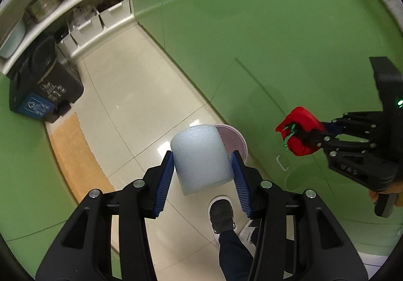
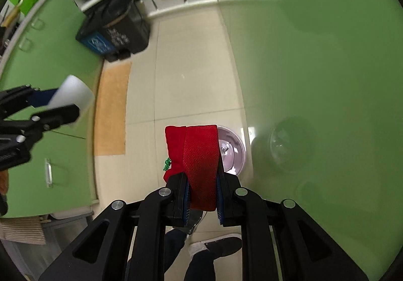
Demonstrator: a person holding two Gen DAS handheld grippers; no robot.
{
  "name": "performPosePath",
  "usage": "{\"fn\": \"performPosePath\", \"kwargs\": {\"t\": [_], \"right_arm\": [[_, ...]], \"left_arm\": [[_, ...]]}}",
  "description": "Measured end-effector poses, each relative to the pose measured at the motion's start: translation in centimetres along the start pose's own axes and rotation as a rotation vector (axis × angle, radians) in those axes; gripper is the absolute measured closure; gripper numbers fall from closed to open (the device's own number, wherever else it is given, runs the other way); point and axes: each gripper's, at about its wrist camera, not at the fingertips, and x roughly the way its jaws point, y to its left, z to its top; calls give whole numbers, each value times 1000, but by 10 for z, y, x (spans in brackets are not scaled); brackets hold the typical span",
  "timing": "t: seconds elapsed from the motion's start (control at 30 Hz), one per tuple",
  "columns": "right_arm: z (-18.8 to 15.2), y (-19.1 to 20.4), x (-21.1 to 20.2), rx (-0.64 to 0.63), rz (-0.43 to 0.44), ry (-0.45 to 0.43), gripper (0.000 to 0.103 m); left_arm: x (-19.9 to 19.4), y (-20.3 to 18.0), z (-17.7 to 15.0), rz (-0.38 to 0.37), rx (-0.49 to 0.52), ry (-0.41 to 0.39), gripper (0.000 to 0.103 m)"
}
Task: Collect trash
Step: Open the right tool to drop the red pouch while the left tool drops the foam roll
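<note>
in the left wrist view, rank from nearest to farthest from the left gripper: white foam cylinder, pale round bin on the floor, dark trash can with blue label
1. White foam cylinder: clamped between the left gripper pads, centre.
2. Pale round bin: on the floor just behind the cylinder, slightly right.
3. Dark trash can with blue label: far left, beside the white shelving.

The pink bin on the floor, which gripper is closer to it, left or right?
Hard to call. The left gripper, holding a foam roll, and the right gripper, holding a red pouch, both hang above the pink bin, each slightly to its left in its own view.
</note>
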Motion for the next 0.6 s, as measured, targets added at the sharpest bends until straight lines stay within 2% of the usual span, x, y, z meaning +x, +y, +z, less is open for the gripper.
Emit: {"fn": "performPosePath", "kwargs": {"t": [0.33, 0.43, 0.5, 0.6], "right_arm": [[-16, -12, 115, -30, -5, 58, 86], [-20, -18, 141, -32, -12, 66, 72], [-22, -20, 151, -25, -17, 57, 30], [-24, -23, 153, -13, -31, 36, 17]], "left_arm": [[88, 19, -24, -9, -22, 25, 57], [110, 21, -31, -11, -24, 38, 57], [120, 20, -36, -13, -25, 46, 57], [132, 18, -39, -19, -25, 57, 57]]}}
